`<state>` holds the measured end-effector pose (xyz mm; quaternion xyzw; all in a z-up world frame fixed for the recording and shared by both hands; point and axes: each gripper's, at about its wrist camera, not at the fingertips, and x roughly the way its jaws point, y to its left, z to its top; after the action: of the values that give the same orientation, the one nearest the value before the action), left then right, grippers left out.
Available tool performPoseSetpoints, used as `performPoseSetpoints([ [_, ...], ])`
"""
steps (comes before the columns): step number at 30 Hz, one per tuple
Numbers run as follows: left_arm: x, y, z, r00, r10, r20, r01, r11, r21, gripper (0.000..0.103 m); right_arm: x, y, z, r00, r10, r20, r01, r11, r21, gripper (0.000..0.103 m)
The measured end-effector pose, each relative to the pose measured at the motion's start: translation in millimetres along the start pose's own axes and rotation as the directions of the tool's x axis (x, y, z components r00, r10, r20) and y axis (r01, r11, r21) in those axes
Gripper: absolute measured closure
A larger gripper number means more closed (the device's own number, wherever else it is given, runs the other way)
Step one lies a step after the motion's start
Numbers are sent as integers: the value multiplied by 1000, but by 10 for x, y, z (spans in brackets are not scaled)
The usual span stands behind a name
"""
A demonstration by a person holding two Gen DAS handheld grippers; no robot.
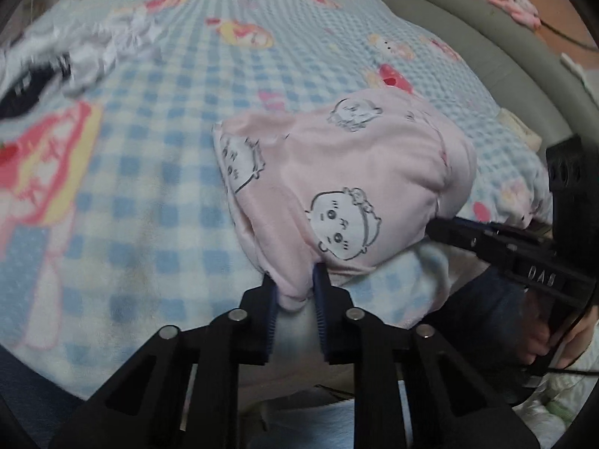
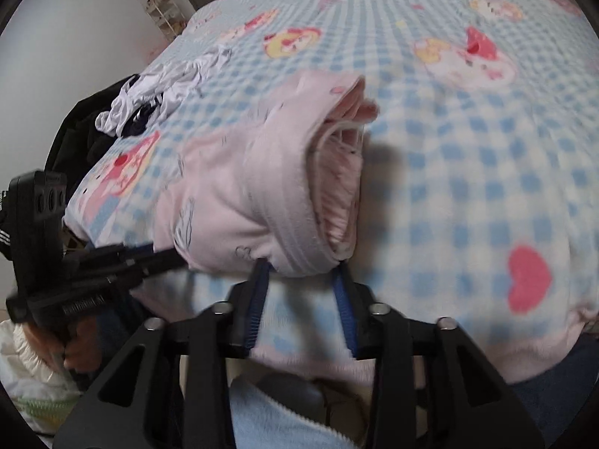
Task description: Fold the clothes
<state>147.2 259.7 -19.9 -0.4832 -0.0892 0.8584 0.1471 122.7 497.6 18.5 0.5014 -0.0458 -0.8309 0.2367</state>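
A folded pink garment (image 1: pixel 355 164) printed with cartoon faces lies near the front edge of the bed. In the left wrist view my left gripper (image 1: pixel 295 280) is shut on a pinch of its near hem. The right gripper (image 1: pixel 434 226) reaches in from the right and meets the garment's right end. In the right wrist view the pink garment (image 2: pixel 232 187) shows its ribbed waistband and stacked layers, and my right gripper (image 2: pixel 301 267) is shut on the waistband fold. The left gripper (image 2: pixel 176 254) comes in from the left at the garment's other end.
A blue-and-white checked blanket (image 1: pixel 168 149) (image 2: pixel 468 187) with cartoon prints covers the bed. A crumpled white and dark clothes pile (image 1: pixel 112 45) (image 2: pixel 168 78) lies at the far left. A grey padded edge (image 1: pixel 468 30) curves along the right. A person's hand (image 2: pixel 75 348) holds the left tool.
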Motion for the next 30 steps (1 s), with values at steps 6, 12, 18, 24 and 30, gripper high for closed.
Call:
performPoseSetpoints([
  [6, -258, -201, 104, 992, 84, 89, -95, 987, 130, 89, -124, 88, 125, 995, -50, 81, 52, 998, -25, 99],
  [12, -112, -324, 176, 992, 119, 47, -126, 966, 228, 89, -124, 117, 131, 991, -100, 91, 106, 992, -63, 100],
  [18, -162, -80, 216, 996, 79, 27, -83, 981, 176, 89, -215, 69, 142, 972, -200, 119, 208, 977, -55, 103],
  [24, -235, 202, 118, 998, -1, 56, 1, 1000, 7, 73, -368, 48, 163, 985, -102, 139, 105, 994, -12, 103],
  [30, -354, 189, 298, 989, -66, 133, 65, 998, 8, 73, -327, 509, 312, 991, -31, 132, 56, 980, -191, 81],
])
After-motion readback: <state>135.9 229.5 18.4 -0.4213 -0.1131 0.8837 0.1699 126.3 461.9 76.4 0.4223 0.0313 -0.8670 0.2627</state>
